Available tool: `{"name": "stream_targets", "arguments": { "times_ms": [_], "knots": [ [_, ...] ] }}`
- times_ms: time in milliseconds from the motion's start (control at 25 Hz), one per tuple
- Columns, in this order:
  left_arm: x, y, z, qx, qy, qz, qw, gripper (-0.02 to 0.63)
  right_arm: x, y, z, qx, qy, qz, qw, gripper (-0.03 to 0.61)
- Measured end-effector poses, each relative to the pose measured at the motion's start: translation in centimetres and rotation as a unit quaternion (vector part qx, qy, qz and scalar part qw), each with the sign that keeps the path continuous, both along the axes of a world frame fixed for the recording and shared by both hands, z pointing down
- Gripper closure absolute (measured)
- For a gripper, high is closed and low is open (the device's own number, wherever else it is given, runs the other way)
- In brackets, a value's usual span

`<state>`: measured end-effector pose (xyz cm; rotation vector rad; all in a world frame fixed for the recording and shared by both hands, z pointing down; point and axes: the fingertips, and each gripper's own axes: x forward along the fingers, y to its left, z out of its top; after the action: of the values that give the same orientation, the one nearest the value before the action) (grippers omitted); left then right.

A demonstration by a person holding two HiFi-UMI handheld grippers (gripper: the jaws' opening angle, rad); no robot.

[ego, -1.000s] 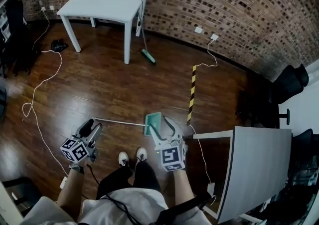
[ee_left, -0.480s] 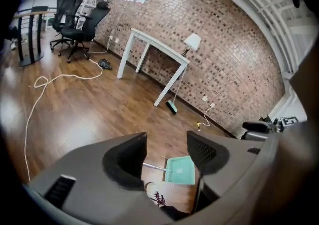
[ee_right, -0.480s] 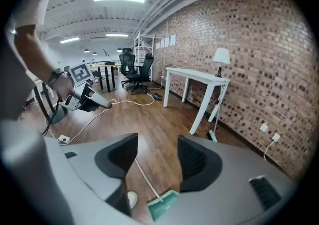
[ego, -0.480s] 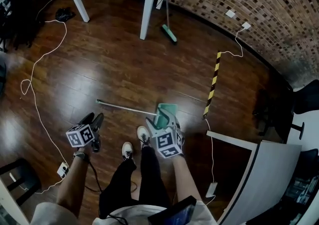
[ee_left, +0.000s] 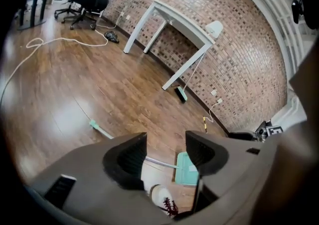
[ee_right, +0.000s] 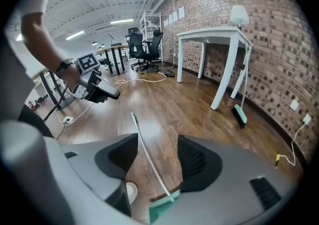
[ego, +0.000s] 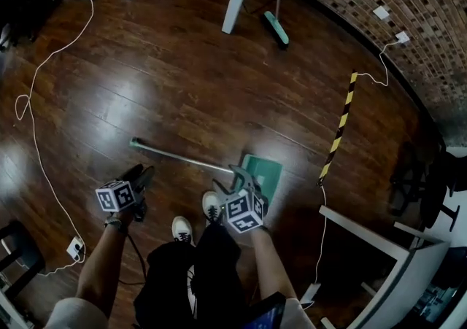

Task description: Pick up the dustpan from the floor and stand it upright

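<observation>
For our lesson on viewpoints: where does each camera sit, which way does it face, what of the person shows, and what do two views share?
Head view: on the person's head, facing steeply down at the floor; forearms, legs, shoes, left gripper, right gripper show.
Left gripper view: on the left gripper, looking along its empty, closing jaws toward the brick wall; a shoe shows.
Right gripper view: on the right gripper, along open, empty jaws over the dustpan handle; left forearm shows.
Shared: all show dustpan and broom.
</observation>
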<state>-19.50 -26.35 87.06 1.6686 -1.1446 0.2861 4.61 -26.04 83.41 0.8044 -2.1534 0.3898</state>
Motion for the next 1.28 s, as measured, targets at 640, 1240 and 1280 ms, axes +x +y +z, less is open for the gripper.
{"name": "stream_targets", "arguments": {
  "times_ms": [640, 1240, 1280],
  "knots": [
    [1.0, -0.3, 26.4, -0.030, 0.095, -0.004, 0.9950, 0.365, -2.8, 2.0, 32.0, -0.064, 0.062, -0.189, 0.978, 0.319],
    [1.8, -3.1, 31.3, -0.028, 0.174, -0.072, 0.9817, 0.373, -4.4, 3.0, 39.3, -0.040, 0.098, -0.255, 0.961, 0.447],
    [1.8, -3.2, 31.3, -0.026, 0.178, -0.075, 0.9809, 0.398, -4.4, 3.1, 39.4, -0.037, 0.099, -0.257, 0.961, 0.465]
  ]
}}
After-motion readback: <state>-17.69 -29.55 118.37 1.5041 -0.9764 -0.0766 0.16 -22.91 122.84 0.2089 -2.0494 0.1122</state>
